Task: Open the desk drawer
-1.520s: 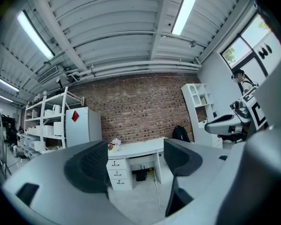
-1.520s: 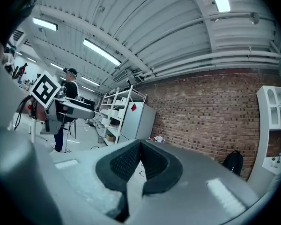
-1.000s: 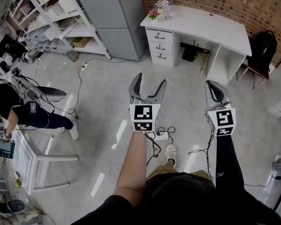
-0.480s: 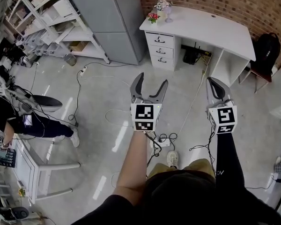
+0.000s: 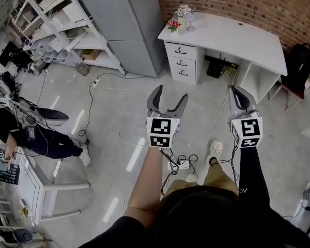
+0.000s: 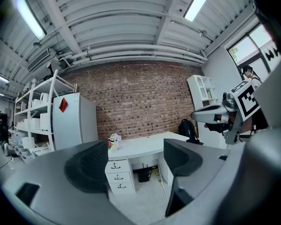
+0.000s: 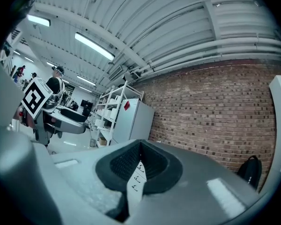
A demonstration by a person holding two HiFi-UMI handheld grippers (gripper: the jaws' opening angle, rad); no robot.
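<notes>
The person is walking toward the white bench [image 5: 232, 35], which sits lower and slightly larger in the head view than a second ago, though both tools are still well short of it. The desk drawer [image 5: 180, 49] is the top one of a stack of three under the bench's left end. All three are flush and closed, as they were earlier, each with a small dark handle. The left hand-held gripper [image 5: 170, 93] is held out over the grey floor with its jaws spread wide and nothing between them, the same spread as before. In the left gripper view [image 6: 136, 161] the drawer stack [image 6: 119, 176] shows through the gap between the two dark pads, near the left one. The right hand-held gripper [image 5: 234, 90] has its jaws drawn together and holds nothing. In the right gripper view [image 7: 139, 150] only a thin slit remains, through which a strip of the drawer fronts [image 7: 136, 175] can be seen. A white shoe [image 5: 216, 149] now shows beside the right forearm, where a second ago a shoe lay further left near the power strip [image 5: 178, 164]. The flowers [image 5: 174, 24] stand on the bench's left corner, the grey cabinet [image 5: 129, 25] stands just left of the bench, and a black backpack [image 5: 302, 61] sits on a chair at its right end.
</notes>
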